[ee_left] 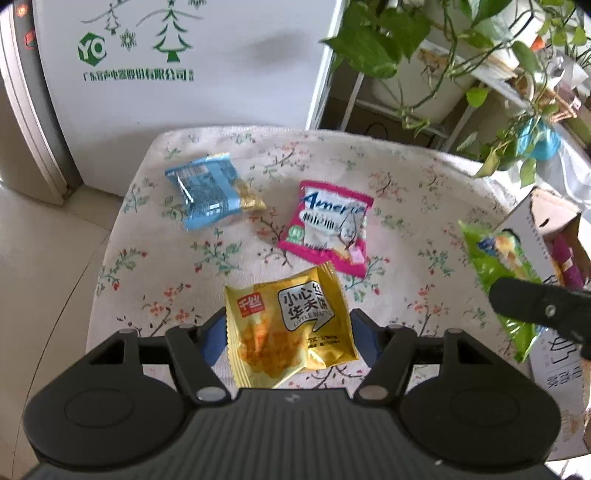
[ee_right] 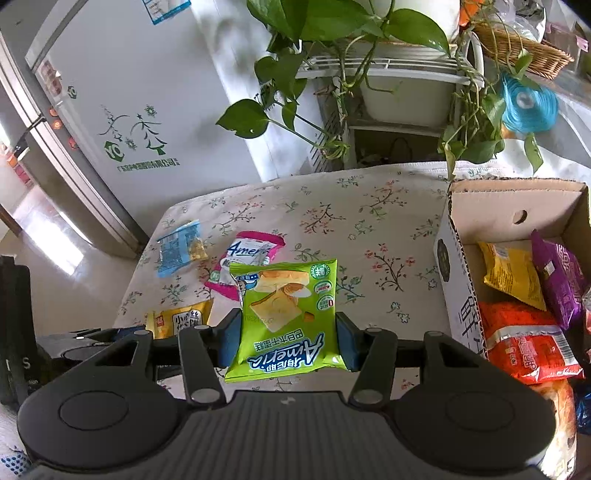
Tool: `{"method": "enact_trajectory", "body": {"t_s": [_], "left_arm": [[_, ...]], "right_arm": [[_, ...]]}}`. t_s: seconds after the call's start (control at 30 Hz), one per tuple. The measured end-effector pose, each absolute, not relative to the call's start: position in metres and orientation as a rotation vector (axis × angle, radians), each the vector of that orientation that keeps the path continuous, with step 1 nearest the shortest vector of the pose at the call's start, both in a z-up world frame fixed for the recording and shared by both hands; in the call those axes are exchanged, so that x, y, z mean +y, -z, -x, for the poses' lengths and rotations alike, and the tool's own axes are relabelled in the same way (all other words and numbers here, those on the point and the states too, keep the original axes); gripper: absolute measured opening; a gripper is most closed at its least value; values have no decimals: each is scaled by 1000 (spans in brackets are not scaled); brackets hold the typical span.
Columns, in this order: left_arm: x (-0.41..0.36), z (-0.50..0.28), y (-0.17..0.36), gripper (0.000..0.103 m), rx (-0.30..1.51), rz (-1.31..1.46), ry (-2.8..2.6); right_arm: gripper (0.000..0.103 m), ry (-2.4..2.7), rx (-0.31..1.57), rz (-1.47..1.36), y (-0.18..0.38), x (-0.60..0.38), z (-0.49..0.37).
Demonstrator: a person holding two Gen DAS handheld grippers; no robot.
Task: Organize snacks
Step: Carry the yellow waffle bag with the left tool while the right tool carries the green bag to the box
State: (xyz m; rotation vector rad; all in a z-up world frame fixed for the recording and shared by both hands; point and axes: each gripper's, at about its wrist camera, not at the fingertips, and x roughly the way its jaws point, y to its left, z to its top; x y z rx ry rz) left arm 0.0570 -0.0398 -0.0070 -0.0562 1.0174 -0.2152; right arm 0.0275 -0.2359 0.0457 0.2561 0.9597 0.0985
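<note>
- Nearest the left wrist camera, the left gripper (ee_left: pixel 288 334) has its blue pads at either edge of a yellow waffle packet (ee_left: pixel 290 328); the packet's lower edge is hidden behind the gripper body, and the pads appear to press its sides, though the contact itself is hard to make out.
- In the right wrist view, the right gripper (ee_right: pixel 286 341) is clamped on a green snack packet (ee_right: pixel 286 317), held upright and upside down to the camera, above the floral tablecloth (ee_right: pixel 369 221); the packet's bottom corners are cut off by the gripper body.
- The same green packet appears blurred at the right edge of the left view, partly covered by a black finger of the right gripper.
- Beyond the yellow packet, a pink packet (ee_left: pixel 328 229) lies flat on the cloth; in the right view the green packet hides much of it.
- Farther left, a blue packet (ee_left: pixel 208 195) lies flat, well apart from the pink one; its print is too small to read.
- At the table's right side stands an open cardboard box (ee_right: pixel 454 280), holding a yellow, a purple and an orange-red packet; more wrappers at the frame's lower right are cut off and cannot be identified.
- Behind the table stands a white refrigerator (ee_left: pixel 184 66) with green tree decals, its top out of frame.
- Trailing green plants (ee_right: pixel 332 33) hang from a white rack (ee_right: pixel 388 70) at the rear; a wicker basket (ee_right: pixel 524 48) and a blue roll (ee_right: pixel 528 103) sit half hidden behind the leaves.
</note>
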Motion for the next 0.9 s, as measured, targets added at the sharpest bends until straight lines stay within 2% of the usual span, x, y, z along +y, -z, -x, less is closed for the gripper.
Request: {"method": "enact_trajectory", "body": {"t_s": [0.9], "left_arm": [[-58,-40,-41,68,816,87,251]], "right_arm": [[59,-46,828,-271,-86,-276,-6]]}}
